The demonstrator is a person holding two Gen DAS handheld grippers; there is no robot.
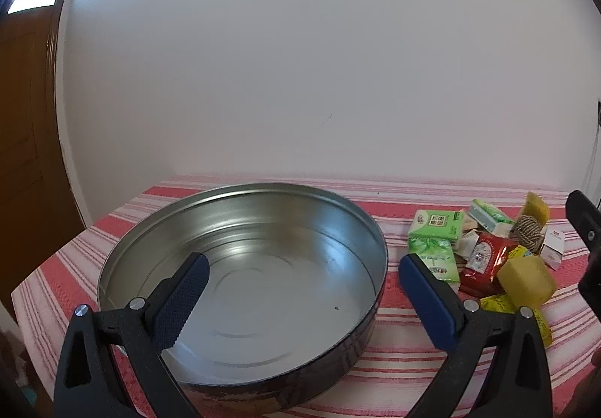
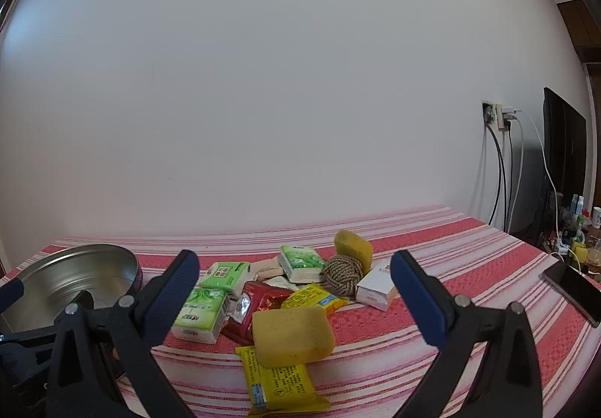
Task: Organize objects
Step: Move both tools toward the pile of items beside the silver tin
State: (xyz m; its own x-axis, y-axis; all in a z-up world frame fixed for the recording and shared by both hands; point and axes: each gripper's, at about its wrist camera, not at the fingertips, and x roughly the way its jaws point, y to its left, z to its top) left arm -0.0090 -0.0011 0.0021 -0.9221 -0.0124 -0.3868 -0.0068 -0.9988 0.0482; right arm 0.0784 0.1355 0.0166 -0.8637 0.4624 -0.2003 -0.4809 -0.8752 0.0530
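Round metal tin at left on striped cloth, nothing in it. Left gripper hovers over it, jaws spread wide, holding nothing. Right of tin: pile of green tissue packs, red packet, yellow sponge (nearest), twine ball. Right gripper above pile, released.

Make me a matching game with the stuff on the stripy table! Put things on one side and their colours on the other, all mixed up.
Things:
1. round tin
2. sponge at the front
3. rope ball
4. foil packet

Colours:
A. red
B. silver
C. yellow
D. brown and cream

Pairs: 1-B, 2-C, 3-D, 4-A
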